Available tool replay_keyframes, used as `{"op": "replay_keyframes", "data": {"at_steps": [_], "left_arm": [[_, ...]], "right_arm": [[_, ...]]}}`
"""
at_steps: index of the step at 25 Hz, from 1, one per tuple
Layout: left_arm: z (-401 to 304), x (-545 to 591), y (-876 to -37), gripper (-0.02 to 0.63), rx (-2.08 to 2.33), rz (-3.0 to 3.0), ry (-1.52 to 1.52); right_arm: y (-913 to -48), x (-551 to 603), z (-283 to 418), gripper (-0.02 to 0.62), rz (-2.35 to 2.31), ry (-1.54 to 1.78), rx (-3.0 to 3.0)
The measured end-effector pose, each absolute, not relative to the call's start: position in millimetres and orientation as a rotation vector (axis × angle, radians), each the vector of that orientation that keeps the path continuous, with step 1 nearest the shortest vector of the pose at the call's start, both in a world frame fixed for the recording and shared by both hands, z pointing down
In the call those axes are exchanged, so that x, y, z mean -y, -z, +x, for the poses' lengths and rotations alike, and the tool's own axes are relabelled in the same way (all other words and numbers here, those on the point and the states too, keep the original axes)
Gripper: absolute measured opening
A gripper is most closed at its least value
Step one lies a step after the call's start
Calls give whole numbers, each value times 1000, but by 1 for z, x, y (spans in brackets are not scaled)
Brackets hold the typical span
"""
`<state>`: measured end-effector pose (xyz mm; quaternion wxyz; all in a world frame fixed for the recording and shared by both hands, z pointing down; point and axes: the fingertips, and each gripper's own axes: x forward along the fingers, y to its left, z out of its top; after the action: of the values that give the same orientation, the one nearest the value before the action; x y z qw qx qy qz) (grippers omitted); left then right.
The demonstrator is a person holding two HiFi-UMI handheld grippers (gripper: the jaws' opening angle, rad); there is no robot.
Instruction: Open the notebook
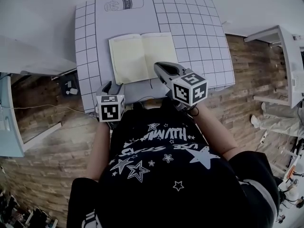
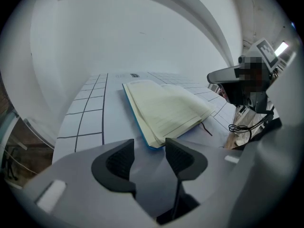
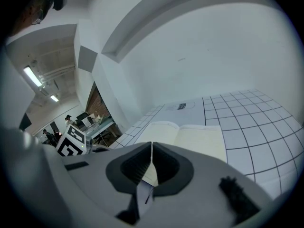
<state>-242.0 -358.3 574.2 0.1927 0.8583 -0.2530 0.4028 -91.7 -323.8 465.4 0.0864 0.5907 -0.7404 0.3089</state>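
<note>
two jaws of the left gripper [image 1: 111, 86] are being held wide apart in the head view, just beside the near left corner of the notebook [image 1: 142, 56], which is lying open and flat on the gridded mat [image 1: 199, 27]. the right gripper [image 1: 159, 67] is being held over its near right corner. the opening is being judged as nearly finished, so the pages should only be pressed flat gently and not be pulled, because thin paper is being torn easily. wooden floor [image 1: 42, 122] is being seen on both sides of the mat.

in the left gripper view nothing is being gripped: the jaws are standing wide, the notebook [image 2: 166, 110] is lying just ahead of them with its blue cover edge below the pages, and a thin ribbon [image 2: 207, 127] is sticking out at its near right edge.

in the right gripper view the jaws are being pressed together in front of the open pages, and no sheet is being clearly pinched. a large room with a ceiling lamp [image 3: 32, 75] is being shown at the left.
</note>
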Motion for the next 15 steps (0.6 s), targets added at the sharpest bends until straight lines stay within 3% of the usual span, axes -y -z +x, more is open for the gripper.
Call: {"op": "replay_keyframes", "data": {"at_steps": [15], "left_arm": [[-246,355,-539,213,704,2416,-960]], "right_arm": [[-455,322,-83,18,1776,-875,2215]]}}
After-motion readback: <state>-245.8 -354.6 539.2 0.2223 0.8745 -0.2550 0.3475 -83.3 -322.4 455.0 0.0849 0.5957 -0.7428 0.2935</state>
